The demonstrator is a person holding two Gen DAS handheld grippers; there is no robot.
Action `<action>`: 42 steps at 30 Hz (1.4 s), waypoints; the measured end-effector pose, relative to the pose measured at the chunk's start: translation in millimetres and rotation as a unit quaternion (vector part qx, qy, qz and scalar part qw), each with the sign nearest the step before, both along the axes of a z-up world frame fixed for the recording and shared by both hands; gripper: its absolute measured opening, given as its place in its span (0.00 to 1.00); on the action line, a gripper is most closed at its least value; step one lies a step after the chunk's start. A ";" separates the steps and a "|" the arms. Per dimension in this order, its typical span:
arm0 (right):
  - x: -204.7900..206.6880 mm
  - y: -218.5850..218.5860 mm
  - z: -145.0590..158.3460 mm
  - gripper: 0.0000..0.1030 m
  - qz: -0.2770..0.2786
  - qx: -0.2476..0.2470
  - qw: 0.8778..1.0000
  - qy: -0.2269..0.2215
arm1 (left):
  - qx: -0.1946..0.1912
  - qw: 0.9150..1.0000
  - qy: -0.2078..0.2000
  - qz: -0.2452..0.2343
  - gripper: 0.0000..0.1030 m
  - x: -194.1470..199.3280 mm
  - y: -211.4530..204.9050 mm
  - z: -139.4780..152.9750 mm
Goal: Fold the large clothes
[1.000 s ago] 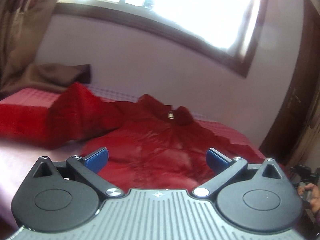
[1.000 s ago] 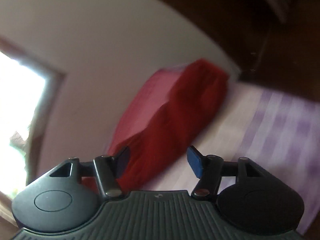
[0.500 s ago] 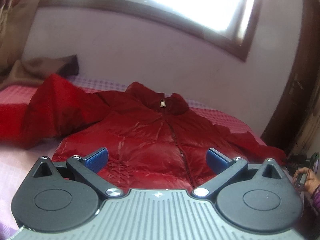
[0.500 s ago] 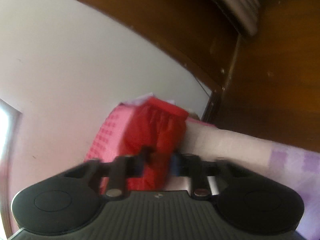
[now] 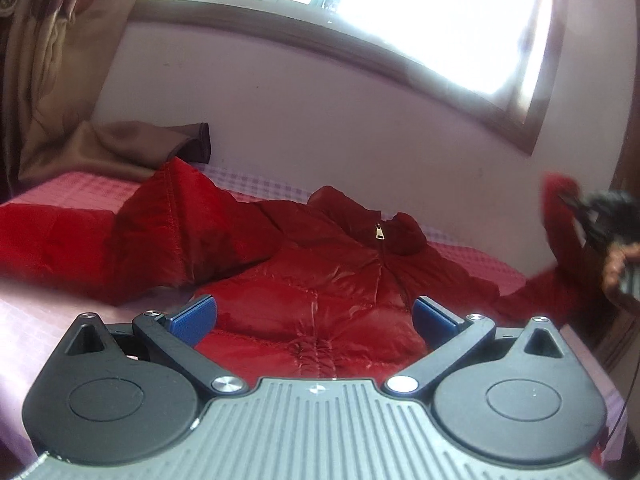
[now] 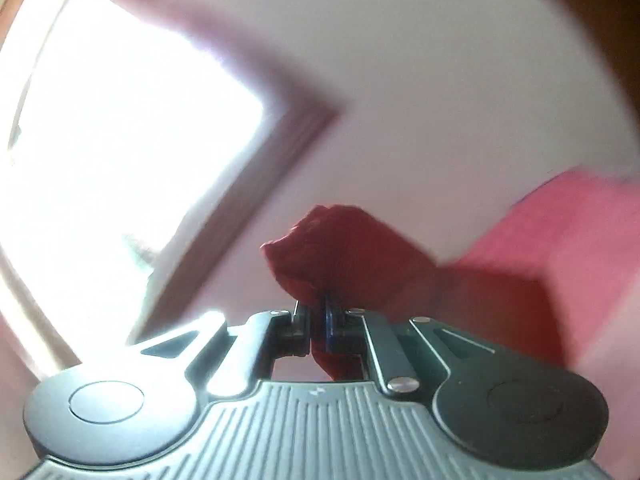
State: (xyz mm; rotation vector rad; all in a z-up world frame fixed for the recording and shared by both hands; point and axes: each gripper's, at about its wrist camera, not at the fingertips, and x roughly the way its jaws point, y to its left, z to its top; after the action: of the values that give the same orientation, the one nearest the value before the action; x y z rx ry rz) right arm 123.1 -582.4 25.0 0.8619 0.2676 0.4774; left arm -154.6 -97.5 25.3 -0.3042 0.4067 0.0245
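Observation:
A red puffer jacket lies front up on the bed, zipped, collar toward the wall. Its left sleeve is bunched up at the left. My left gripper is open and empty, hovering above the jacket's hem. My right gripper is shut on the cuff of the right sleeve and holds it up in the air. In the left wrist view the right gripper shows at the far right with the raised sleeve.
The bed has a pink and lilac checked cover. A brown curtain hangs at the left and its end rests on the bed. A wall with a bright window runs behind the bed. A dark wooden door stands at the right.
My right gripper has closed on the sleeve cuff and lifted it off the bed. My left gripper stayed open over the jacket's hem, shifting only a little.

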 end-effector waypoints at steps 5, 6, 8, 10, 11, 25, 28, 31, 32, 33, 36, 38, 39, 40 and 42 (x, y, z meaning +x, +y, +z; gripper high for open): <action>10.8 129.3 -13.9 0.06 0.096 -0.049 0.994 0.006 | -0.011 1.000 0.005 0.001 0.99 -5.0 7.7 -6.2; 12.0 148.7 -20.2 0.06 0.108 -0.058 0.992 0.014 | -0.012 1.000 0.006 0.001 0.99 -6.0 9.3 -7.8; 10.8 189.1 -36.7 0.06 0.129 -0.091 0.987 0.030 | -0.012 1.000 0.006 0.003 0.99 -8.0 12.1 -11.8; 12.4 218.8 -53.4 0.06 0.145 -0.125 0.981 0.044 | -0.009 1.000 0.009 0.002 0.99 -8.6 13.3 -15.9; 12.2 231.1 -58.2 0.06 0.149 -0.146 0.977 0.046 | -0.008 1.000 0.012 0.001 0.99 -8.2 13.9 -17.9; 20.9 310.1 -93.7 0.07 0.198 -0.354 0.914 0.025 | -0.044 0.998 0.029 0.015 0.99 -1.4 33.0 -31.9; 22.3 314.5 -98.4 0.07 0.202 -0.389 0.898 0.028 | -0.071 0.997 0.026 0.032 1.00 -2.3 50.5 -28.8; 20.7 318.8 -106.0 0.08 0.201 -0.408 0.890 0.025 | -0.121 0.991 0.035 0.047 1.00 -0.6 77.5 -31.3; 18.2 319.9 -106.8 0.08 0.200 -0.417 0.886 0.019 | -0.145 0.987 0.033 0.057 1.00 -1.1 88.4 -34.4; 16.0 320.6 -106.9 0.08 0.198 -0.423 0.884 0.015 | -0.171 0.982 0.030 0.074 1.00 -2.2 101.5 -39.0; 11.4 319.6 -98.8 0.10 0.192 -0.429 0.883 0.019 | -0.234 0.965 0.023 0.117 0.99 -5.2 139.8 -50.2; -3.9 315.2 -86.1 0.22 0.181 -0.426 0.887 0.004 | -0.257 0.956 0.015 0.137 0.99 -6.9 161.8 -54.7; -12.3 312.5 -79.5 0.37 0.180 -0.420 0.890 -0.007 | -0.266 0.953 0.012 0.144 0.99 -6.4 173.0 -57.1; -25.9 306.4 -70.9 0.56 0.184 -0.407 0.894 -0.023 | -0.268 0.951 0.008 0.153 0.97 -5.1 183.5 -57.8; -49.3 297.7 -58.6 0.75 0.197 -0.383 0.901 -0.059 | -0.254 0.949 0.006 0.187 0.96 -2.2 200.8 -59.0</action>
State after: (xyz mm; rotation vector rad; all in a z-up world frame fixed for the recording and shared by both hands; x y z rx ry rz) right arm 73.8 -284.6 -33.6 -0.0025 0.4795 0.7290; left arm -156.9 103.3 -33.7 -0.8885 0.3577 0.2966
